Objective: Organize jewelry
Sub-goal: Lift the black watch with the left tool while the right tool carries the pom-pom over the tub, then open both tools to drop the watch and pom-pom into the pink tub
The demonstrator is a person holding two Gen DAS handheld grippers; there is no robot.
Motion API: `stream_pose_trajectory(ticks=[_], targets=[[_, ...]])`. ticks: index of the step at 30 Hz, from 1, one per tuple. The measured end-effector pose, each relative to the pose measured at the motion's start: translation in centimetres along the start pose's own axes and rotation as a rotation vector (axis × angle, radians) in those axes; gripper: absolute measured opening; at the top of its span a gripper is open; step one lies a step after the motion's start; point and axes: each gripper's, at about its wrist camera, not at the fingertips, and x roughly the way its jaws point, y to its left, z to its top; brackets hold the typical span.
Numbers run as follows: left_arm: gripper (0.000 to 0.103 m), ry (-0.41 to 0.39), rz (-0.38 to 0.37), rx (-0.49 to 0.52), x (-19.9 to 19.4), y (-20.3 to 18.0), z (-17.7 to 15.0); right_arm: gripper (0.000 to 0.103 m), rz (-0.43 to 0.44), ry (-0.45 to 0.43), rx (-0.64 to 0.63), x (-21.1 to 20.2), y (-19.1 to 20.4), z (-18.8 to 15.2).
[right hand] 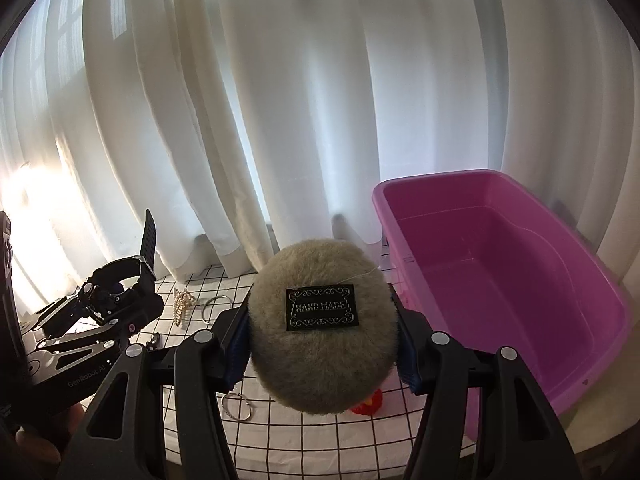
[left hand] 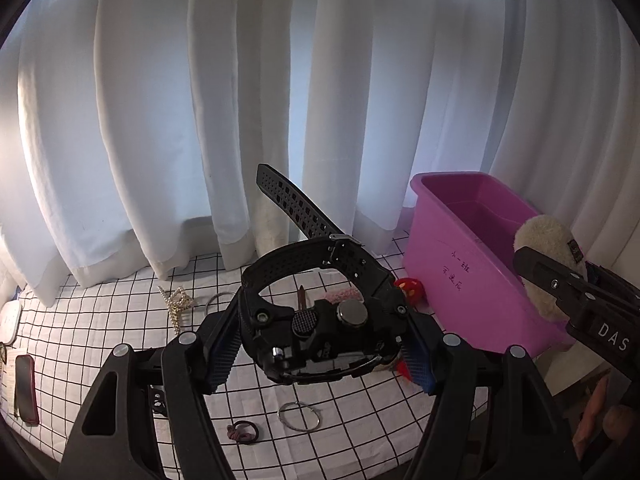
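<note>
Black watch (left hand: 320, 332) clamped in left gripper (left hand: 320, 354) jaws, dial hidden; right gripper (right hand: 322, 344) jaws squeeze fuzzy beige pom-pom (right hand: 322, 332), blocking red item (right hand: 366, 402) beneath.

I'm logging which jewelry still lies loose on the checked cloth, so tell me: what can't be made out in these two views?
- Left wrist view: the black watch in the left hand-held gripper hides the cloth behind it; a pink fuzzy item shows only partly.
- Right wrist view: the fluffy round item in the right hand-held gripper covers most of a red item.
- Handwriting on the purple bin: too small to read.
- Left wrist view, left edge: red phone distorted.
</note>
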Motion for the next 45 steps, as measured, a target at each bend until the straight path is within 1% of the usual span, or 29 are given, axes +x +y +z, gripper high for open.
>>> stream_pose_trajectory(ticks=[7,9,13,18,22,24,26,28,33,36,37,41,42,45], targets=[[0.067,-0.005,-0.117,0.094,2.2,-7.0,3.1,0.057,-0.117,-0.029,0.066,-2.3,-6.8,1.4],[0.067,-0.001,-0.151,0.123,3.2,-9.2,3.9,0.057,-0.137,-0.019,0.087,-2.4,-8.8,1.6],[0.067,0.010,-0.184,0.168,5.1,-13.3,5.1,0.057,-0.168,0.003,0.140,-2.1,-12.7,2.3],[0.067,0.065,-0.228,0.203,8.5,-17.5,6.4,0.057,-0.184,0.064,0.185,-0.4,-16.5,2.6],[0.067,0.123,-0.234,0.230,11.3,-20.3,6.8,0.057,-0.175,0.149,0.237,1.9,-19.3,2.2],[0.067,0.174,-0.243,0.230,13.0,-21.2,6.8,0.057,-0.167,0.191,0.256,3.0,-20.2,2.0],[0.067,0.220,-0.235,0.225,14.6,-21.8,6.8,0.057,-0.175,0.232,0.275,4.2,-21.2,1.7],[0.067,0.270,-0.232,0.216,16.3,-22.0,6.9,0.057,-0.160,0.263,0.299,5.0,-21.9,1.6],[0.067,0.348,-0.209,0.205,18.9,-22.1,6.7,0.057,-0.159,0.320,0.303,7.4,-23.3,1.2],[0.067,0.362,-0.198,0.217,19.6,-22.3,6.6,0.057,-0.156,0.351,0.325,8.7,-24.0,1.1],[0.067,0.369,-0.194,0.220,19.8,-22.5,6.6,0.057,-0.155,0.360,0.332,10.2,-24.2,1.5],[0.067,0.389,-0.191,0.225,20.8,-22.9,6.3,0.057,-0.159,0.378,0.338,11.2,-24.1,1.8],[0.068,0.386,-0.183,0.231,21.4,-23.1,6.2,0.059,-0.163,0.381,0.340,11.3,-24.2,1.9],[0.068,0.380,-0.181,0.241,21.7,-23.2,6.1,0.064,-0.169,0.386,0.342,12.1,-24.1,1.6]])
